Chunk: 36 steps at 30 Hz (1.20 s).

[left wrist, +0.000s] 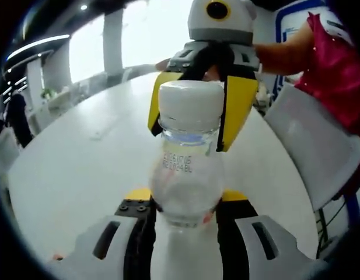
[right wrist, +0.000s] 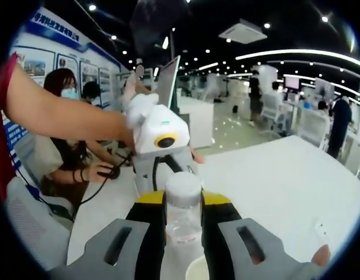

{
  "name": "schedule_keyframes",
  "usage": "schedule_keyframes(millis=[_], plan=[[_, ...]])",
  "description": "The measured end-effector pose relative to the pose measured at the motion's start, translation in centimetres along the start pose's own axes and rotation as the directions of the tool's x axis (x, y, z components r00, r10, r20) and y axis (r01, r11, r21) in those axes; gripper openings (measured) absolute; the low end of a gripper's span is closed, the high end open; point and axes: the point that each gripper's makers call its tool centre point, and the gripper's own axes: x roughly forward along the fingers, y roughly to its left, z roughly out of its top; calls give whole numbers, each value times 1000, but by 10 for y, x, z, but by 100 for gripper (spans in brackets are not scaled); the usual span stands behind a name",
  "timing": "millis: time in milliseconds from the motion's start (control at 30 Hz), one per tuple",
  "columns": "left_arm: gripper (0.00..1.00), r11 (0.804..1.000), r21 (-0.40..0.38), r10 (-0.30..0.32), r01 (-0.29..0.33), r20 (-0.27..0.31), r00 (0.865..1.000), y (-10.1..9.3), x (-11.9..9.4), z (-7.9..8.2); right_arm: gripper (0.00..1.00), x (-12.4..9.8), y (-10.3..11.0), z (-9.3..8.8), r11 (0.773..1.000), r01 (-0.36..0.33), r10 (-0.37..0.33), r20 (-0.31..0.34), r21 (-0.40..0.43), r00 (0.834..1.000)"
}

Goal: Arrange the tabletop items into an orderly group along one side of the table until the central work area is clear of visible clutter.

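Clear bottle (left wrist: 185, 175) pinched upright by left hand-held gripper (left wrist: 185, 213) at its body, right hand-held gripper (left wrist: 194, 114) closed around cap, apparently for carrying toward tabletop (left wrist: 80, 157) edge.

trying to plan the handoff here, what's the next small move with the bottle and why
Probably open the right gripper and back it off: its fingers sit at the bottle cap while the left gripper already clamps the body, held above the white table, so one grip seems enough to carry it aside.
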Motion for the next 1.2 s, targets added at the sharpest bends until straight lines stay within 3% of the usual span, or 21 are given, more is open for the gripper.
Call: schedule_keyframes(millis=[1033, 1200], plan=[[39, 1000, -20, -8, 8, 19, 1000, 3, 6, 0, 22, 0, -4, -4, 999, 9, -8, -3, 33, 1000], [46, 1000, -23, -10, 10, 3, 1000, 2, 7, -4, 23, 0, -4, -3, 999, 9, -9, -1, 39, 1000]])
